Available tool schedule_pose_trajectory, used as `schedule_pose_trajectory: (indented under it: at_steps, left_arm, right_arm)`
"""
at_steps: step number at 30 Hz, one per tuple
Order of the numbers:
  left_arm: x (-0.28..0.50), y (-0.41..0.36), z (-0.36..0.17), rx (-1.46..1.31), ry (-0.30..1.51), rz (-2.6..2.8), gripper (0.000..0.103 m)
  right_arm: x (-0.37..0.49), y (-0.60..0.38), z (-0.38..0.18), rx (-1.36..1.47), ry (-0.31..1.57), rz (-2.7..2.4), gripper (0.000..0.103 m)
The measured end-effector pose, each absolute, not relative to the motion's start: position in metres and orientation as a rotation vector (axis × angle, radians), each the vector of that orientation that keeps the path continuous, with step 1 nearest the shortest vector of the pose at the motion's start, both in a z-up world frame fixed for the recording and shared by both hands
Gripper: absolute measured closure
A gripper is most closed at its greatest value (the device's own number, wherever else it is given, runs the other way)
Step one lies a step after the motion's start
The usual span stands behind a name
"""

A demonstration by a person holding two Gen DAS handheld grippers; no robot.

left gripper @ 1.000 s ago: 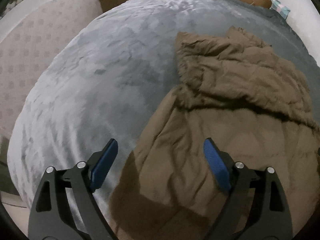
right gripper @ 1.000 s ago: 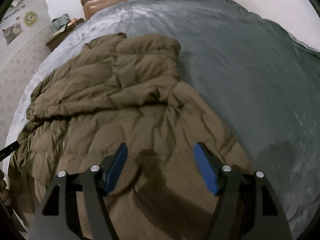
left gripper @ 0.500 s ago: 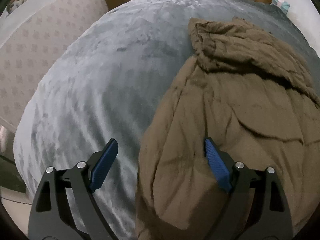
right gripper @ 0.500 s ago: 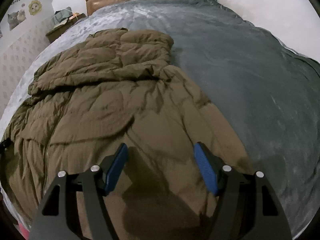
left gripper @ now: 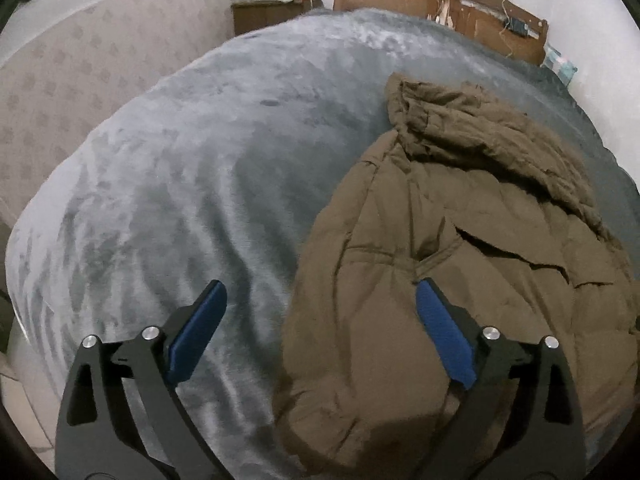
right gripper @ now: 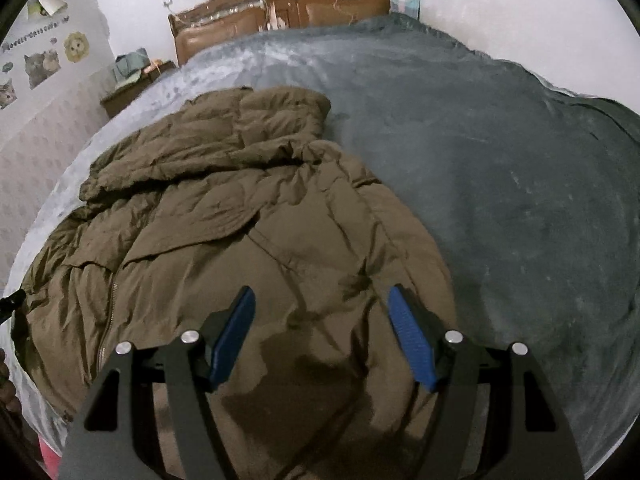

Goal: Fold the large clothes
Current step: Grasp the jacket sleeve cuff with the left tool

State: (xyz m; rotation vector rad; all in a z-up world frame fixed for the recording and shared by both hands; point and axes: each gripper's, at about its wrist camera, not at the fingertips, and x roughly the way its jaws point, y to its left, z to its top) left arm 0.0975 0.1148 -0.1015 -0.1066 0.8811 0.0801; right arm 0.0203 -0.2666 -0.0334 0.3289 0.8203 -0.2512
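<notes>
A large brown puffer coat [left gripper: 460, 248] lies crumpled on a grey plush bed cover [left gripper: 180, 184]; its hood end points toward the headboard. My left gripper [left gripper: 320, 332] is open and empty above the coat's near left edge. In the right wrist view the coat [right gripper: 224, 224] fills the left and centre, with its zipper running down at the left. My right gripper [right gripper: 322, 332] is open and empty above the coat's near hem.
A wooden headboard [right gripper: 280, 4] stands at the far end, with a nightstand [left gripper: 276, 16] beside it. A patterned wall [left gripper: 60, 92] runs along the bed's left side. Bare grey cover [right gripper: 500, 168] lies right of the coat.
Both grippers have pulled back and tilted up, so more of the headboard and wall shows. The coat's near part has shifted and lies smoother. Both grippers stay open.
</notes>
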Motion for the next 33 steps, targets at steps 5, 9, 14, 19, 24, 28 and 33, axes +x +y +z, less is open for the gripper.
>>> schedule_pose_trajectory:
  at_steps: [5,9,14,19,24,28,33]
  left_arm:
    - [0.097,0.121,-0.111,-0.079,0.888,0.092,0.007]
    - [0.093,0.125,-0.113,-0.064,0.891,0.095,0.006]
    - [0.081,0.126,-0.112,-0.040,0.874,0.107,0.006]
    - [0.078,0.130,-0.113,-0.060,0.884,0.085,0.006]
    - [0.079,0.130,-0.121,-0.050,0.911,0.038,0.006]
    - [0.078,0.123,-0.129,-0.037,0.934,-0.024,0.019]
    - [0.077,0.112,-0.137,-0.029,0.967,-0.090,0.045]
  right_arm:
    - [0.013,-0.260,-0.037,0.307,0.801,-0.263,0.033]
    - [0.010,-0.258,-0.040,0.321,0.789,-0.258,0.033]
    - [0.003,-0.258,-0.042,0.338,0.776,-0.253,0.033]
    - [-0.003,-0.260,-0.043,0.350,0.759,-0.248,0.033]
    - [-0.011,-0.258,-0.040,0.365,0.739,-0.242,0.029]
    - [-0.018,-0.256,-0.039,0.366,0.729,-0.242,0.027]
    - [-0.020,-0.256,-0.040,0.365,0.729,-0.246,0.027]
